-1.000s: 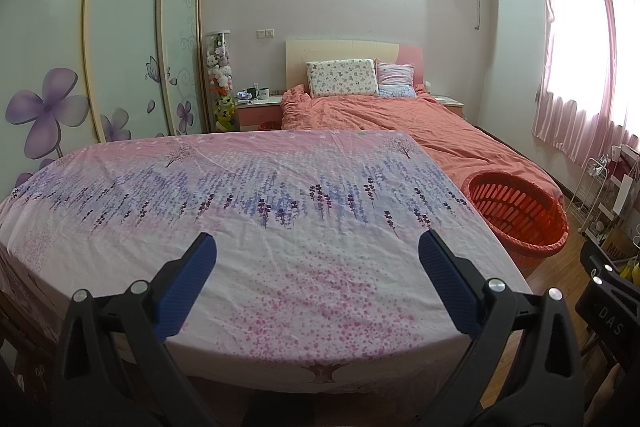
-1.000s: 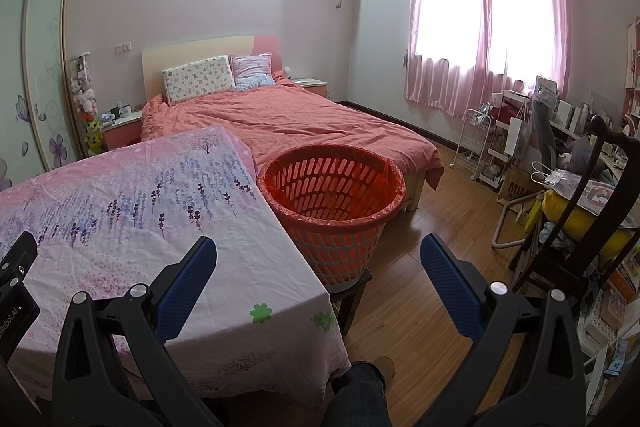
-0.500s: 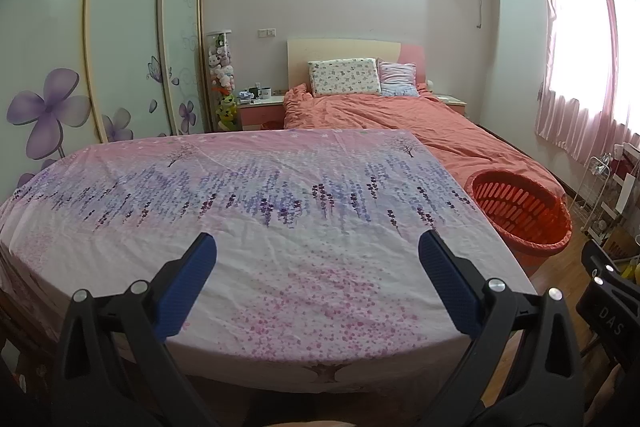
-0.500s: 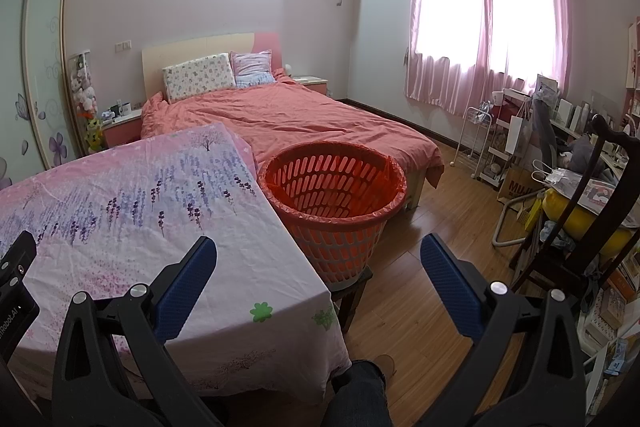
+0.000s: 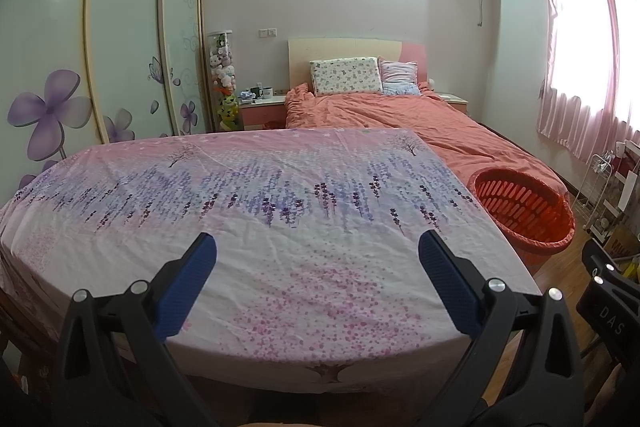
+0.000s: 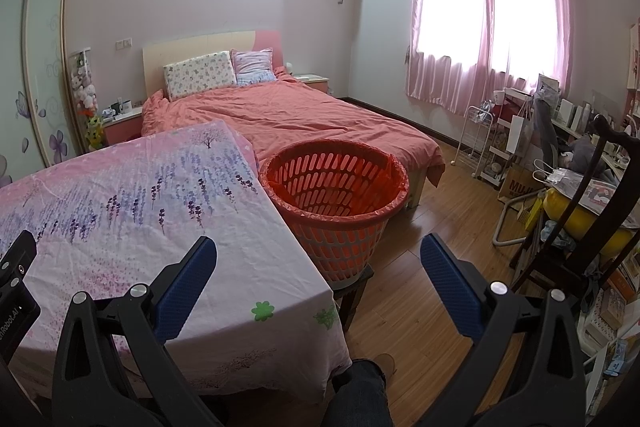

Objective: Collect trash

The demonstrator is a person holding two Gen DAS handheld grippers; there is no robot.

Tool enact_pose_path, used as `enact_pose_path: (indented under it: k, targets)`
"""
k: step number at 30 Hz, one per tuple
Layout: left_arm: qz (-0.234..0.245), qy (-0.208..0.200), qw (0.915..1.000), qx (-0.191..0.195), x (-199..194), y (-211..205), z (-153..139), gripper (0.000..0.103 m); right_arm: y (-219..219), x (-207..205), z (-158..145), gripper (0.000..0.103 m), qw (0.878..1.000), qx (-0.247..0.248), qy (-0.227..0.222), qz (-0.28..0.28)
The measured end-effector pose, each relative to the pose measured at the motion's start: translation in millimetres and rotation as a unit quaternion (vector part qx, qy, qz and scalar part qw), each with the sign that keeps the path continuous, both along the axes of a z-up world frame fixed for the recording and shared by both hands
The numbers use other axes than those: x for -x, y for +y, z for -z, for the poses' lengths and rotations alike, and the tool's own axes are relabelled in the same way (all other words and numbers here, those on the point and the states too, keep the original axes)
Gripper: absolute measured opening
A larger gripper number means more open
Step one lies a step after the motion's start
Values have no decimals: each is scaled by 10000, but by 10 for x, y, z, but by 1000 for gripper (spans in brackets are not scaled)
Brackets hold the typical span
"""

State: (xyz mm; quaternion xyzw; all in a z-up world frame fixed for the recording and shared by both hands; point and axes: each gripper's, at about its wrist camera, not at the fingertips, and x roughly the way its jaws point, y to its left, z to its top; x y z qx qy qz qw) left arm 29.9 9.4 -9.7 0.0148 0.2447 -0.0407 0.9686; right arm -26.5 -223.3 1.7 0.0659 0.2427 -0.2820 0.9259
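1. No trash shows in either view: the flowered cloth on the table lies bare from edge to edge, and nothing loose can be made out on the floor near it. Where the trash is, I cannot tell.
2. The orange basket, lined with a thin orange bag, stands just beside the table's right edge on a low dark stool, its rim near table height. That looks chosen so anything picked off the table can be dropped in with a short sideways reach. It appears empty.
3. The left gripper hangs over the table's near edge with its blue pads spread wide, nothing between them.
4. The right gripper hovers over the table's near right corner, aimed toward the basket, jaws equally wide apart and empty.
5. Open room: the whole tabletop is free for sweeping. To the right, bare wooden floor runs toward the window. The bed closes in behind the basket, and a dark chair and cluttered desk crowd the far right.
6. The person's leg is at the table's near corner.
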Motion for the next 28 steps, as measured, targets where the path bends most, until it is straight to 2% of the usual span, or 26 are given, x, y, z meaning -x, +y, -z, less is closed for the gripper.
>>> enact_pose_path:
  k: [28]
  targets:
    - [8,7,10000,-14,-16,27,6,99,-8,-12,-9,101,10000,-2,14,-6]
